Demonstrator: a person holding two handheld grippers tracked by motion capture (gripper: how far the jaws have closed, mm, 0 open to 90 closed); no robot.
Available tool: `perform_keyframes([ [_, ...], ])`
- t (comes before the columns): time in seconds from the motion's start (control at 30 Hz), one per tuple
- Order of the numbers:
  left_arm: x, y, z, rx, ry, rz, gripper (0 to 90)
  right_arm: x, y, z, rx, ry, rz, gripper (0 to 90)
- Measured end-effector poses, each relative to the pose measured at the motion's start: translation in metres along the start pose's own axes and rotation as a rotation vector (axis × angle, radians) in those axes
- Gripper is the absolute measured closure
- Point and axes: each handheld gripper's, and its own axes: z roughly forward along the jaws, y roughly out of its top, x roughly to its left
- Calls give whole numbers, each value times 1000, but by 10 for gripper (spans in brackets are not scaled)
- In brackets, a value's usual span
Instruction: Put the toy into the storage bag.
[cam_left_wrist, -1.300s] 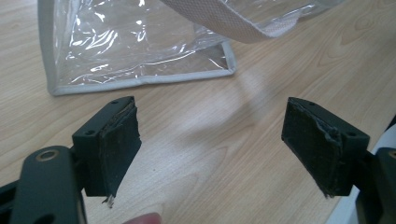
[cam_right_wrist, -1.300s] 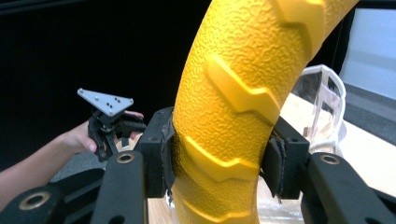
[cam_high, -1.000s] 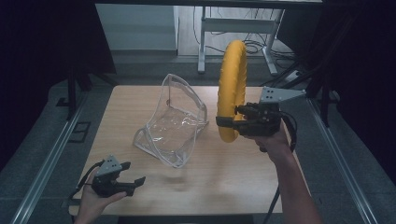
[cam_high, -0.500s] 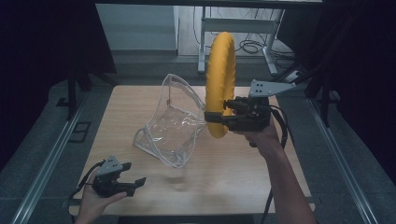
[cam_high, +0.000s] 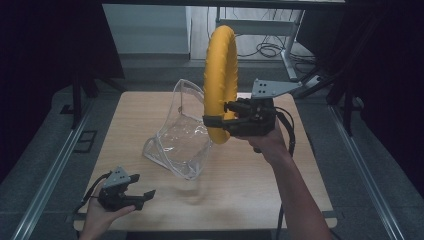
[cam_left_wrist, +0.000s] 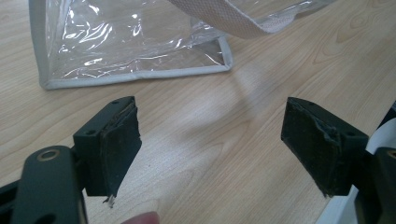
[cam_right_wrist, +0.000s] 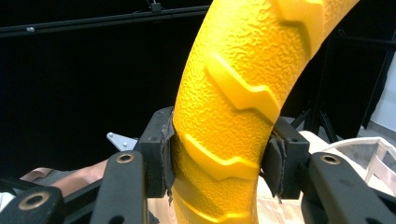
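A yellow ring (cam_high: 220, 75) with a ridged, pebbled surface (cam_right_wrist: 233, 107) stands upright above the table, held at its lower part by my right gripper (cam_high: 216, 124), whose jaws are shut on it from both sides. It hangs just right of a clear plastic bag (cam_high: 182, 135) with a grey-white trim and strap (cam_left_wrist: 130, 46), which sits open on the wooden table (cam_high: 260, 190). My left gripper (cam_high: 142, 196) rests low at the front left corner, open, with bare table between its pads (cam_left_wrist: 116, 140). The bag's bottom corner lies just beyond them.
The table's front edge is close under my left hand. A metal frame and cables (cam_high: 270, 47) stand on the floor behind the table. Dark curtains and rails flank both sides.
My right gripper has carried the yellow ring leftward and up, from beside the bag's right edge to over its right side. The left gripper has stayed put.
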Motion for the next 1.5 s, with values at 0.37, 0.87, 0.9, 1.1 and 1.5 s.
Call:
perform_keyframes([
  [0.37,1,0,-2,-5,7,1,194,4,7,12,-28,37,-12,505],
  [0.87,3,-2,-2,-4,25,5,193,3,5,39,-33,80,3,505],
  [0.9,4,-3,-2,-4,28,4,193,2,4,44,-34,87,-3,505],
  [1.1,5,-3,-5,-12,31,2,193,3,0,55,-26,117,15,505],
  [1.5,5,-3,-4,-7,35,5,193,-3,-13,69,-20,147,47,504],
])
